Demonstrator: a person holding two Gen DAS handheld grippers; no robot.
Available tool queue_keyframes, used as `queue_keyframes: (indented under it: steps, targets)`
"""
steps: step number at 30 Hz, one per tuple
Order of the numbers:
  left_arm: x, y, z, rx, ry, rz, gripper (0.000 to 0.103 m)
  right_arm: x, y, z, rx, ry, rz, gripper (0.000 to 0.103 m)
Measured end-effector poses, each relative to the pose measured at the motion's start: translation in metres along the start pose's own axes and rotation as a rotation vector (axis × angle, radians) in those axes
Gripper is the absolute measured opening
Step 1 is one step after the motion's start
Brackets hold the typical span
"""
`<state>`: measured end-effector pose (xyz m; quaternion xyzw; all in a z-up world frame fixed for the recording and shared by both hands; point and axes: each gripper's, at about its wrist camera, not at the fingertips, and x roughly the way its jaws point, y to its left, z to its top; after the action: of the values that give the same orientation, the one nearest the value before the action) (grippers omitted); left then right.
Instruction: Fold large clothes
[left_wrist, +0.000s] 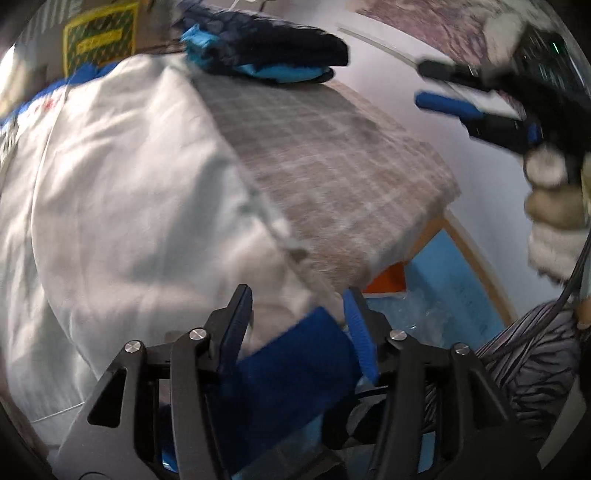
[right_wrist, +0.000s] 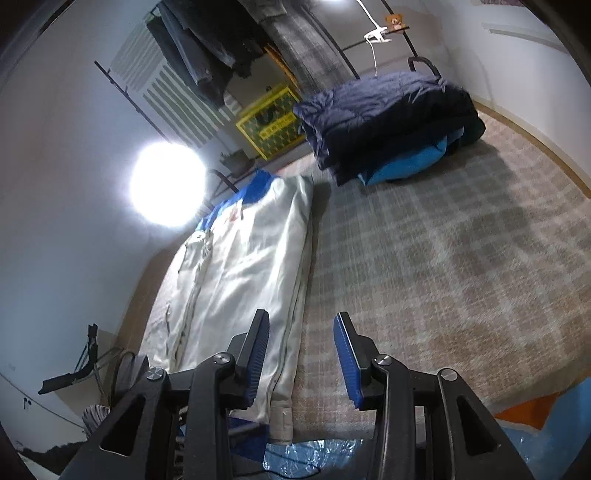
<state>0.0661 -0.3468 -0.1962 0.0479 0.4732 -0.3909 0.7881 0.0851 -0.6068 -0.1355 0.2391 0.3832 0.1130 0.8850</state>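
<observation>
With the white jacket lying lengthwise along the left of the plaid-covered bed, the left gripper gapes around its blue cuff at the near end and the right gripper hangs open over the near hem, so the fold looks mid-way and next wants a closed grip on the cuff.

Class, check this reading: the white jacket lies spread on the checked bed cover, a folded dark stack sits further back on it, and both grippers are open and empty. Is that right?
Not quite. The right gripper is open and empty, but the left gripper has the jacket's blue cuff between its open fingers, as the left wrist view shows. The white jacket, the cover and the dark stack are as described.
</observation>
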Motion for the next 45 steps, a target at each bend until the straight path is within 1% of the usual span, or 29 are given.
queue_keyframes:
  steps: [1,3,6,9,12,13,14,15,16,19,20,21,22,23,25,26,28,31,34,36,38,40,45]
  targets:
    - [0.001,-0.007,-0.001,0.029,0.005,0.016,0.054,-0.006,-0.002,0.002,0.0,-0.009,0.017,0.046]
    - [0.006,-0.017,-0.004,0.074,0.018,0.062,0.062,-0.015,-0.005,0.005,0.001,-0.033,0.038,0.053]
    - [0.011,-0.027,-0.006,0.119,0.022,0.116,0.067,-0.034,-0.011,0.01,0.015,-0.091,0.067,0.06]
    - [0.022,-0.036,-0.006,0.171,0.042,0.174,0.074,-0.042,-0.019,0.013,0.05,-0.128,0.096,0.061]
    - [0.033,-0.044,-0.009,0.237,0.045,0.241,0.074,-0.04,-0.025,0.017,0.08,-0.131,0.109,0.061]
    - [0.035,-0.045,-0.01,0.248,0.041,0.253,0.074,-0.038,-0.026,0.019,0.084,-0.128,0.111,0.061]
    - [0.037,-0.044,-0.011,0.253,0.032,0.262,0.072,-0.035,-0.026,0.02,0.087,-0.125,0.112,0.061]
    - [0.036,-0.042,-0.012,0.252,0.024,0.268,0.067,-0.033,-0.026,0.021,0.087,-0.122,0.114,0.061]
    - [0.034,-0.04,-0.011,0.249,0.019,0.261,0.067,-0.029,-0.025,0.023,0.085,-0.119,0.121,0.061]
    - [0.028,-0.033,-0.008,0.23,0.019,0.205,0.057,-0.024,-0.024,0.026,0.083,-0.114,0.149,0.061]
    - [0.025,-0.028,-0.007,0.221,0.018,0.186,0.048,-0.022,-0.024,0.028,0.087,-0.115,0.16,0.061]
    - [0.023,-0.025,-0.006,0.21,0.016,0.182,0.035,-0.02,-0.024,0.03,0.091,-0.116,0.166,0.061]
    - [0.02,-0.021,-0.004,0.191,0.014,0.164,0.03,-0.019,-0.025,0.032,0.095,-0.117,0.173,0.061]
    - [0.016,-0.015,-0.001,0.155,0.011,0.127,0.021,-0.017,-0.026,0.034,0.1,-0.118,0.181,0.061]
    - [0.004,0.0,0.005,0.056,-0.003,0.058,0.015,-0.013,-0.027,0.038,0.113,-0.119,0.184,0.061]
    - [-0.003,0.006,0.006,0.017,-0.017,0.032,0.014,-0.008,-0.029,0.041,0.119,-0.116,0.184,0.061]
    - [-0.013,0.012,0.009,-0.03,-0.038,0.003,0.013,0.001,-0.03,0.045,0.13,-0.11,0.174,0.061]
    - [-0.029,0.018,0.012,-0.09,-0.076,-0.028,0.012,0.031,-0.027,0.054,0.147,-0.067,0.158,0.061]
    - [-0.046,0.023,0.013,-0.142,-0.12,-0.05,0.012,0.074,-0.017,0.065,0.143,0.003,0.149,0.062]
    - [-0.056,0.028,0.013,-0.173,-0.146,-0.063,0.011,0.106,-0.009,0.073,0.129,0.045,0.123,0.069]
    - [-0.065,0.033,0.012,-0.201,-0.167,-0.071,0.011,0.14,-0.006,0.084,0.131,0.081,0.087,0.071]
    - [-0.074,0.039,0.01,-0.242,-0.193,-0.087,0.011,0.172,-0.007,0.093,0.148,0.105,0.059,0.071]
    - [-0.091,0.055,0.002,-0.33,-0.243,-0.115,0.01,0.23,-0.017,0.109,0.22,0.126,0.006,0.07]
